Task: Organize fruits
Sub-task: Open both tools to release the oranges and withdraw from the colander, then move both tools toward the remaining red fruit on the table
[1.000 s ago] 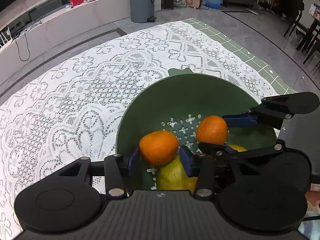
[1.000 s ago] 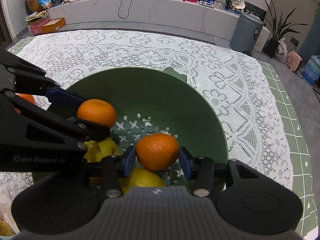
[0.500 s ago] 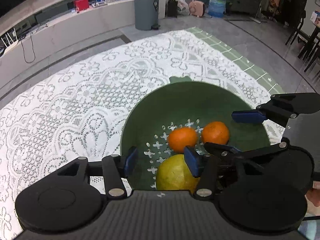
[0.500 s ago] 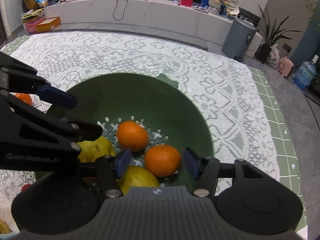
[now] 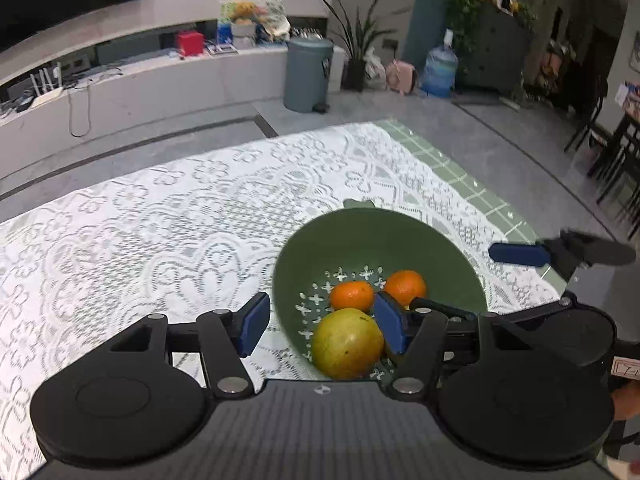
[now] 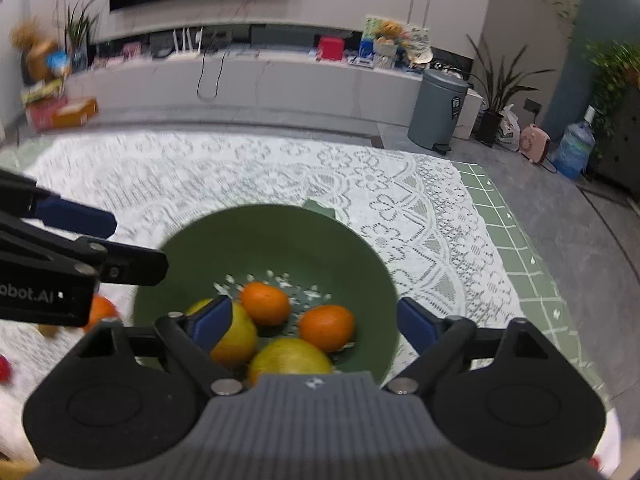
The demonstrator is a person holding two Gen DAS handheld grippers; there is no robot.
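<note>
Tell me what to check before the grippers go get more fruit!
1. Left gripper open and empty: ok.
2. Right gripper open and empty: ok.
3. Two round orange tangerines resting inside the green perforated plastic bowl: ok.
4. Yellow-green round fruits in the bowl too: ok.
5. Another orange fruit waiting on the white lace tablecloth, left of the bowl: ok, though blurred.
6. Other loose fruit: cannot tell.
</note>
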